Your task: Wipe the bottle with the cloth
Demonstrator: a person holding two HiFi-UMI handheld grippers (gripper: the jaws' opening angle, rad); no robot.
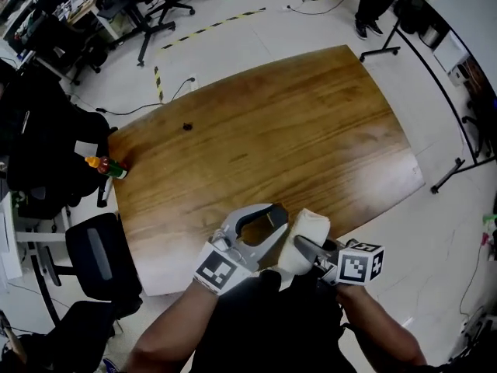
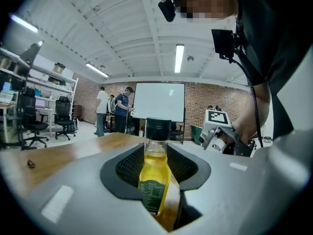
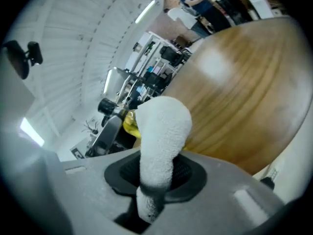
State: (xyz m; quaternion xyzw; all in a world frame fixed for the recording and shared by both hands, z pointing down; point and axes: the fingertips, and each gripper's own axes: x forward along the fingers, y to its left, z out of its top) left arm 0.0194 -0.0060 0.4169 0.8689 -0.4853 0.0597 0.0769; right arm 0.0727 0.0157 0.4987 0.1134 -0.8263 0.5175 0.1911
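In the head view, the left gripper (image 1: 264, 222) and the right gripper (image 1: 304, 249) are seen close together above the near edge of the brown wooden table (image 1: 311, 123). A bottle let slip here would therefore likely strike that edge or miss the top altogether. The white terry cloth (image 1: 307, 230), bunched into a roll, is gripped by the right jaws and stands just beside the left jaws, where the bottle is largely hidden. In the left gripper view, the clear glass bottle of yellow oil with a black cap (image 2: 155, 173) is held upright. Its labelled body is clamped between the two pads, which stand partly apart at the width of the glass. Because the glass is smooth and is caught only at that body, a sideways push from the cloth is judged able to twist or tip it in the grip. The neck and cap rise free above the pads. In the right gripper view, the cloth is pinched near its lower end by jaws almost closed. Its thick free end rises ahead of them in front of the bottle's yellow shoulder, but contact between the two cannot be confirmed. Since so little of the cloth is held, it could be dragged out of the pinch or fold away under pressure, and the glass would go unwiped.
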